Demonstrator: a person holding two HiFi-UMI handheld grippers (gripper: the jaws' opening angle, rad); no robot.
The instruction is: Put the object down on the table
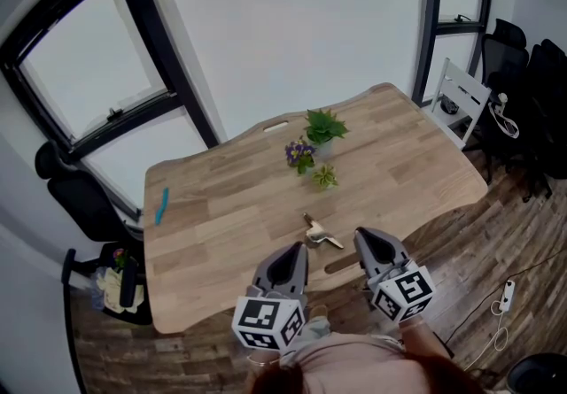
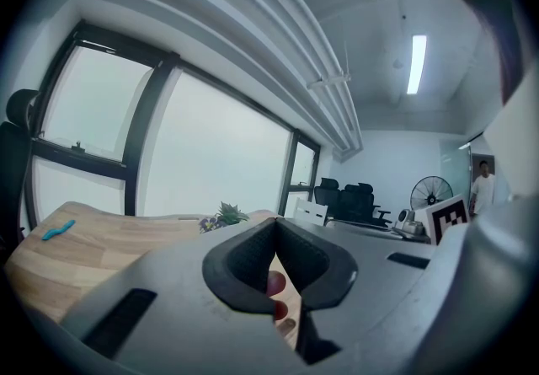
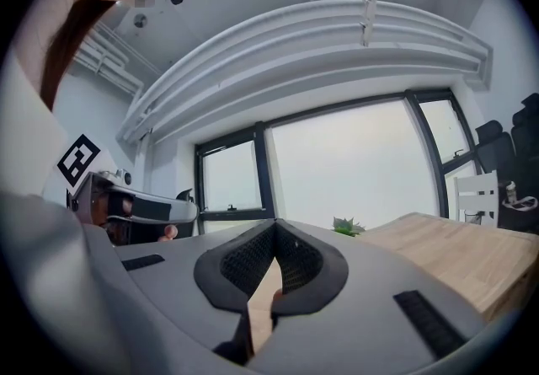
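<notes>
On the pale, wavy-edged wooden table (image 1: 221, 197), a small, shiny tan object (image 1: 320, 235) lies near the front edge, just beyond the grey left gripper (image 1: 297, 252) and right gripper (image 1: 366, 240), whose textured black pads (image 2: 246, 259) are pressed together on nothing.

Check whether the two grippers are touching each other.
Apart. Head view shows bare table between the left gripper and the right gripper.

Head view looks down on the table (image 1: 230, 206); gripper views share its plant (image 1: 324, 127).
</notes>
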